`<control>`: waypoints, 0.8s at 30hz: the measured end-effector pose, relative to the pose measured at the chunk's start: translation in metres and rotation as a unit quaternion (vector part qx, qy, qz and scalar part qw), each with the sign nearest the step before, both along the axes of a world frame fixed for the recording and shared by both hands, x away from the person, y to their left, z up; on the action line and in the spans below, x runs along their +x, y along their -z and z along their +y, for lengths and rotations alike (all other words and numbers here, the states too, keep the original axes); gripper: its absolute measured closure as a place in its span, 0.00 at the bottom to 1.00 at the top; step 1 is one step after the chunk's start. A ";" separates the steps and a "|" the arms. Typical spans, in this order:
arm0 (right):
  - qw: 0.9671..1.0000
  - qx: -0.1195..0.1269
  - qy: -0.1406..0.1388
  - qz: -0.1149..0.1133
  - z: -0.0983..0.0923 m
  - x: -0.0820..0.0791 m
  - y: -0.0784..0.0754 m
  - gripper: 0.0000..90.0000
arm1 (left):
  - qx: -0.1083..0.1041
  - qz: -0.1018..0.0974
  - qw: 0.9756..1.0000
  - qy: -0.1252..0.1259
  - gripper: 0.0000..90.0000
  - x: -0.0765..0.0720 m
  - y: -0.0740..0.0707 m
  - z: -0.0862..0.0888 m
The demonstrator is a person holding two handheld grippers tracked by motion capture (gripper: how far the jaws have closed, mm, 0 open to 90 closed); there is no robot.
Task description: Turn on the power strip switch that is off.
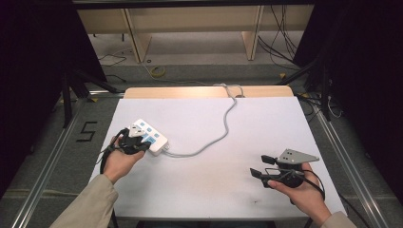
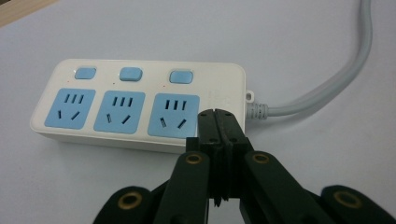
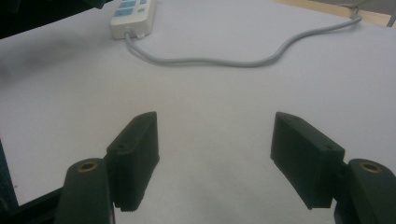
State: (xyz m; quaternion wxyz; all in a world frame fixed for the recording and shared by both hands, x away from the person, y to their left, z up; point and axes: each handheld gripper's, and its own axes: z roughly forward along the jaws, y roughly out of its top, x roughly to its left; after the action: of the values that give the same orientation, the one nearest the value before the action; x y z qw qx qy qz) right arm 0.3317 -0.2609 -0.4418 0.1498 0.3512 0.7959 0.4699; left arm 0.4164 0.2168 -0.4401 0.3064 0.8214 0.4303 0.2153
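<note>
A white power strip [image 1: 151,136] with three blue sockets and three blue switches [image 2: 128,100] lies on the left part of the white table [image 1: 214,190]. Its grey cable [image 1: 214,140] snakes to the far table edge. My left gripper [image 1: 132,142] is shut with nothing between its jaws [image 2: 216,115]. The tips sit at the strip's near edge, by the socket closest to the cable end; I cannot tell if they touch it. At the near right, my right gripper [image 1: 262,166] is held open above the bare table [image 3: 217,149], pointing toward the strip [image 3: 133,14] and the cable [image 3: 224,60].
A wooden strip [image 1: 190,91] shows past the table's far edge. Metal rails run along both sides on the floor, with a "5" mark [image 1: 87,131] at the left. Wooden shelving and loose cables stand beyond the table.
</note>
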 end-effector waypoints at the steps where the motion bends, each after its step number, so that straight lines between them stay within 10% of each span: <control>1: 1.000 0.000 0.000 0.001 0.000 0.000 0.000 0.36 | -0.001 0.001 1.000 -0.002 1.00 0.001 0.000 0.000; 24: 1.000 0.000 -0.001 0.000 0.000 0.000 0.000 0.36 | 0.005 -0.004 1.000 -0.019 1.00 0.020 -0.006 0.003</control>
State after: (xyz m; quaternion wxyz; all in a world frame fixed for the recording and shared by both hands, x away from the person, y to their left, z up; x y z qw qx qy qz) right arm 0.3314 -0.2609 -0.4416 0.1492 0.3500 0.7964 0.4700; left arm 0.4366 0.2203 -0.4346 0.2995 0.8136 0.4436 0.2269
